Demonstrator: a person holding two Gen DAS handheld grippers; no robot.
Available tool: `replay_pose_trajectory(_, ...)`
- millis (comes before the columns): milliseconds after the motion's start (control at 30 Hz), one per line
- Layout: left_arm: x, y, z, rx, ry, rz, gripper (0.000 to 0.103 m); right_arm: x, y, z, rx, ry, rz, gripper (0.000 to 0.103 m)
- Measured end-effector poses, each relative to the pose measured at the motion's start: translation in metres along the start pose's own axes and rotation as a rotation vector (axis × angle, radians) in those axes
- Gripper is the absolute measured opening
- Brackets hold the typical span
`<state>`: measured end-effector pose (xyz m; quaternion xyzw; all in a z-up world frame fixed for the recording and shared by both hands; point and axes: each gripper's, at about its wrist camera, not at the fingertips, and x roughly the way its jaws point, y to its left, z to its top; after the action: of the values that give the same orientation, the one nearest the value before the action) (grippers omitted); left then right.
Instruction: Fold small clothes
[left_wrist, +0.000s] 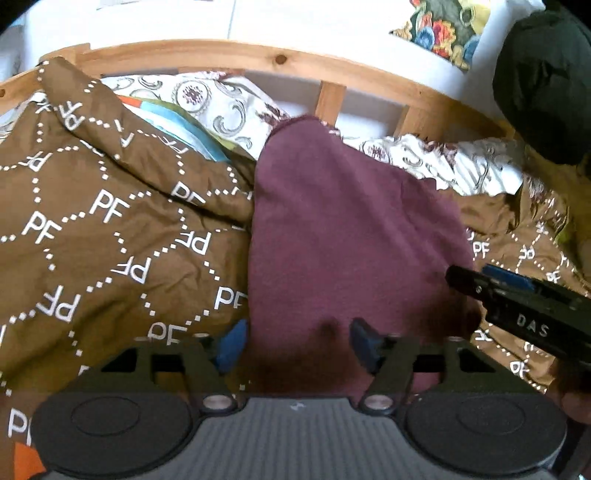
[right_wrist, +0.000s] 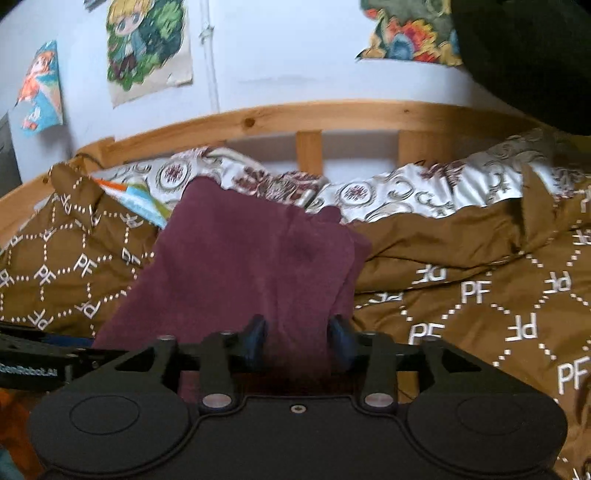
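Note:
A maroon garment (left_wrist: 343, 236) lies stretched over a brown "PF" patterned duvet (left_wrist: 103, 236) on a bed. My left gripper (left_wrist: 295, 341) sits at the garment's near edge, its blue pads (left_wrist: 232, 341) wide apart with cloth lying between them. My right gripper (right_wrist: 298, 338) also has its blue pads (right_wrist: 255, 338) apart with the garment (right_wrist: 251, 266) running between them. The right gripper's black body (left_wrist: 535, 314) shows at the right of the left wrist view, at the garment's right edge. The left gripper's body (right_wrist: 37, 362) shows at lower left of the right wrist view.
A wooden bed rail (left_wrist: 229, 55) runs behind the bedding, with a white patterned pillow (left_wrist: 221, 107) against it. A dark bundle (left_wrist: 543, 85) is at the upper right. Posters (right_wrist: 147, 48) hang on the wall. The duvet (right_wrist: 480, 302) spreads to both sides.

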<state>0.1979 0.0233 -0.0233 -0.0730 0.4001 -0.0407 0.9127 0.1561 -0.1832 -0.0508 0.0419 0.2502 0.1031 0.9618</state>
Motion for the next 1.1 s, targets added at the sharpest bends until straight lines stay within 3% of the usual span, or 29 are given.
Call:
replay_pose_trajectory(300,-0.06,0.004,-0.019,-0.009,-0.084,0.033,0.102,-0.063,0.001,-0.01,0.052,-0.091,0.009,0.093)
replay_pose_trajectory(400,-0.084,0.005,-0.031,0.001,-0.107,0.044,0.102,-0.088,0.002,-0.016,0.038,-0.104,0.047,0.102)
replay_pose_trajectory(700,-0.132,-0.001,-0.076,0.109,-0.127,0.107,0.102,-0.139,0.021,-0.042,-0.045,-0.056,0.114,0.102)
replay_pose_trajectory(833,-0.14,-0.002,-0.089,0.137,-0.136,0.113,0.102,-0.159,0.029,-0.059,-0.095,-0.069,0.068,0.102)
replay_pose_trajectory(1100,-0.139,-0.002,-0.093,0.143,-0.124,0.128,0.102,-0.169,0.013,-0.064,-0.024,-0.08,0.015,0.102)
